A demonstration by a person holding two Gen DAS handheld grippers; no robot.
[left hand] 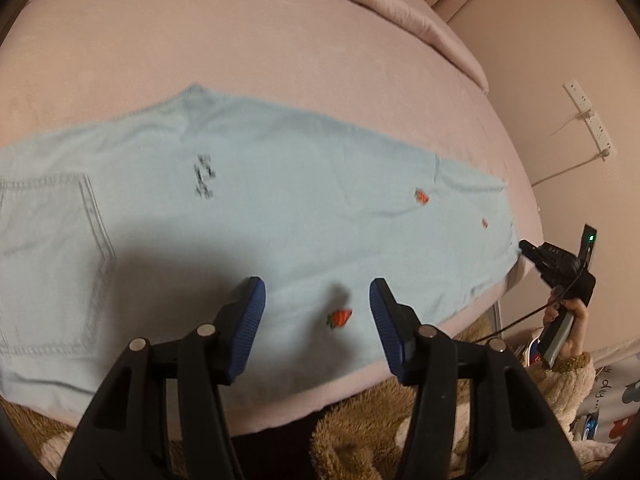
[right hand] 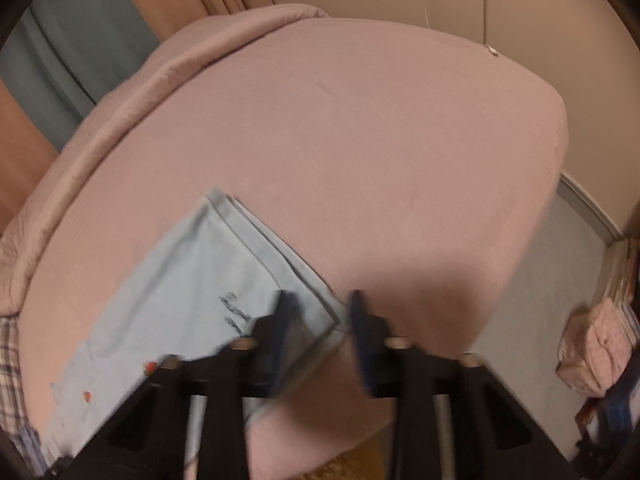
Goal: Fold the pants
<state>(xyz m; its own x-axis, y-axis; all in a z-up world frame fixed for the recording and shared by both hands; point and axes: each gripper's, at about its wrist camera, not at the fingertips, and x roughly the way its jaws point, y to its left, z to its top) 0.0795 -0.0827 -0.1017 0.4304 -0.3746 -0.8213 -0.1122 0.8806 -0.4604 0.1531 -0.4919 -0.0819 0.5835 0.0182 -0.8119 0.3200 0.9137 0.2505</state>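
A: Item one, left wrist view, from the left?
B: Pants [left hand: 240, 208], pale blue, lying flat along the near side of a pink bed [left hand: 280, 60]. Back pocket [left hand: 52, 264] at far left. A dark blurred mark [left hand: 205, 176] next, then small red strawberry patches [left hand: 339, 318] toward the right.

A: Left gripper?
B: Left gripper [left hand: 318, 312], blue pads spread wide apart, hovering over the near edge of the pants with one strawberry patch between the fingers. Nothing held.

A: Further right?
B: The right gripper [left hand: 554, 264], black, held by a hand [left hand: 568, 328] in a fuzzy sleeve, its tip at the hem end of the pants. A power strip [left hand: 588, 120] on the wall beyond. This view does not show how its fingers stand.

A: Right wrist view?
B: Blurred. A folded duvet [right hand: 120, 120] along the bed's left edge; the hem [right hand: 256, 240] with stacked layers, hidden in the other view. The right gripper [right hand: 320, 320] has its fingers apart, the hem corner lying between them; whether they touch the cloth I cannot tell. A pink patterned bag [right hand: 592, 356] on the floor at far right.
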